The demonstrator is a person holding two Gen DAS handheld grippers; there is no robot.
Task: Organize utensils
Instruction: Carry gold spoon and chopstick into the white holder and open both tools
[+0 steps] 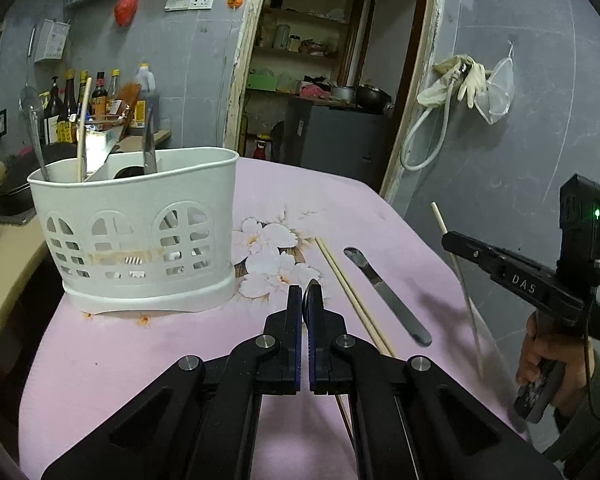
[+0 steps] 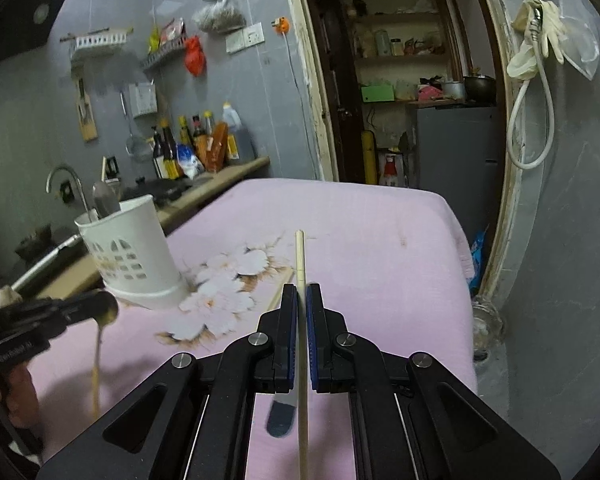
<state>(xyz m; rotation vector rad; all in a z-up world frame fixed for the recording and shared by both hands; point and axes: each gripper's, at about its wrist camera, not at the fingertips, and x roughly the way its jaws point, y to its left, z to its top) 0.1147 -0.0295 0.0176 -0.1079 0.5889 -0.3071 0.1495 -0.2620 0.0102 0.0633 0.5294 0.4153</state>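
Observation:
A white slotted utensil holder (image 1: 140,240) (image 2: 128,256) stands at the left of the pink flowered tablecloth (image 1: 140,360), with a chopstick and metal utensils upright inside. My left gripper (image 1: 306,292) is shut on a spoon, seen edge-on between its fingers; in the right wrist view that gripper (image 2: 96,306) carries the spoon (image 2: 106,308) with its handle hanging down. My right gripper (image 2: 301,292) (image 1: 446,238) is shut on a single pale chopstick (image 2: 300,256) (image 1: 466,292), lifted off the table. A pair of chopsticks (image 1: 352,300) and a flat metal knife (image 1: 388,296) lie on the cloth.
A counter with bottles (image 2: 188,140) and a tap (image 2: 66,176) runs along the left, close behind the holder. An open doorway (image 1: 320,80) lies beyond the table's far edge. The grey wall (image 1: 520,140) stands just past the right edge. A person's hand (image 1: 540,360) grips the right tool.

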